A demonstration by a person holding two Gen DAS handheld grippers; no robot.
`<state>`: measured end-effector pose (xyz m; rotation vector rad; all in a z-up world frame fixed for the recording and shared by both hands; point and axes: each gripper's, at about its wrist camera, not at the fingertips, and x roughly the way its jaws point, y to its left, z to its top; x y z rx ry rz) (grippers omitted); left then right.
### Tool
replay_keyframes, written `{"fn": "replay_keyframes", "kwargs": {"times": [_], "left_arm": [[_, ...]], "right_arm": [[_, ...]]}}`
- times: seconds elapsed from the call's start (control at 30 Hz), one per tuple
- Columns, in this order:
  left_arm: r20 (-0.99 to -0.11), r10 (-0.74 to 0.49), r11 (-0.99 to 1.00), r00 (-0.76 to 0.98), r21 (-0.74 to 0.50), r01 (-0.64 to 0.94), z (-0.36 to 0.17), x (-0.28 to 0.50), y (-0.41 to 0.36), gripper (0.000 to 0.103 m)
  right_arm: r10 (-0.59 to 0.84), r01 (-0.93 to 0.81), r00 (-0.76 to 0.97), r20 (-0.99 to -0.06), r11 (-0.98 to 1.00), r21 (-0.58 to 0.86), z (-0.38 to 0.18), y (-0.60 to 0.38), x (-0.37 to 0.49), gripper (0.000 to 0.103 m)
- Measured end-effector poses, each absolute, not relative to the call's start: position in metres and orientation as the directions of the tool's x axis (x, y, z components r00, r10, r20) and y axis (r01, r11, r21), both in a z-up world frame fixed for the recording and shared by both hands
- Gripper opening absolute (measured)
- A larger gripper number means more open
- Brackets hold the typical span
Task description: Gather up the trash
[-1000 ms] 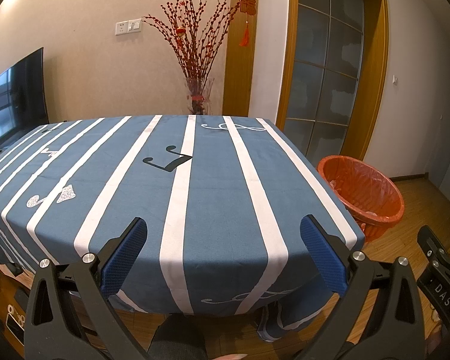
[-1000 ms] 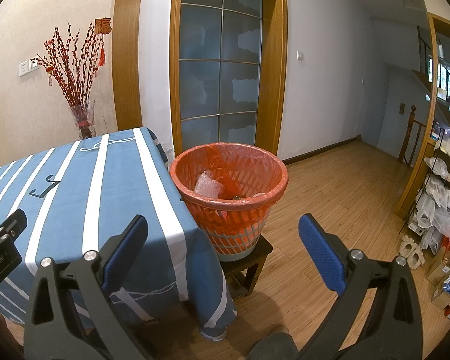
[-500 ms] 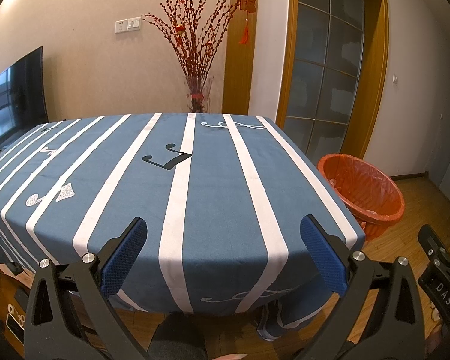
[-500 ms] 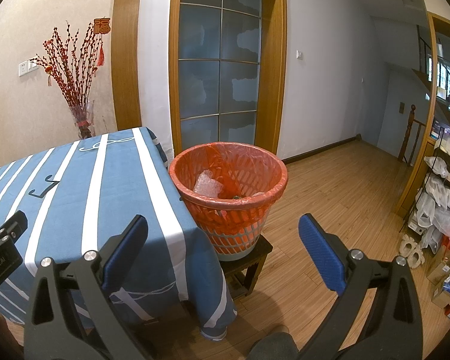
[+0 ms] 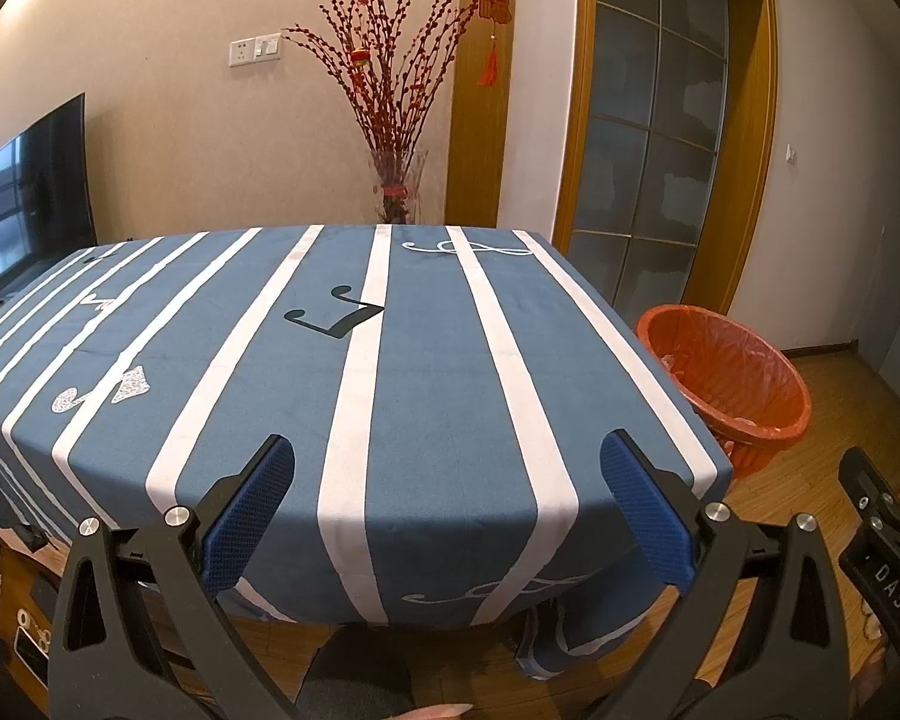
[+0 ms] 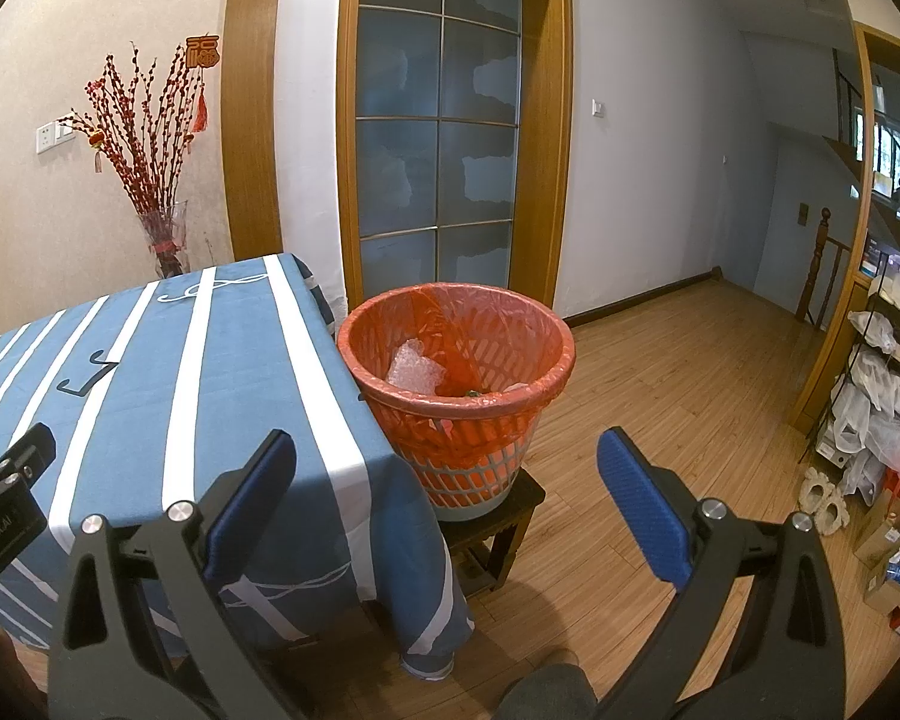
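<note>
An orange-lined waste basket (image 6: 456,354) stands on a small dark stool (image 6: 498,516) at the table's right end; it also shows in the left wrist view (image 5: 726,372). Clear plastic trash (image 6: 414,366) lies inside it. My left gripper (image 5: 447,498) is open and empty, held over the near edge of the blue striped tablecloth (image 5: 426,360). My right gripper (image 6: 447,498) is open and empty, in front of the basket and above the floor. No loose trash shows on the table.
A vase of red branches (image 5: 396,180) stands behind the table. A TV (image 5: 30,192) is at the far left. A glass door (image 6: 438,156) is behind the basket. A cluttered shelf (image 6: 882,384) stands at the right on the wooden floor (image 6: 678,396).
</note>
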<state>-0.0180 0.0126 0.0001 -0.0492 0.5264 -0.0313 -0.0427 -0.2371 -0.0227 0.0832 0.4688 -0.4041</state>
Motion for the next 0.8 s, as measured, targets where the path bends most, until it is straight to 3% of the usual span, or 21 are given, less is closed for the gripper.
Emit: {"fn": "replay_keyframes", "kwargs": {"times": [0.8], "left_arm": [[-0.507,-0.041,0.999,0.861,-0.043,0.023,-0.0021,-0.0170,0.0172,0.100]], "right_arm": [[-0.358,0.397,0.814,-0.458,0.918,-0.013,-0.0223,-0.2381,-0.0427,0.099]]}}
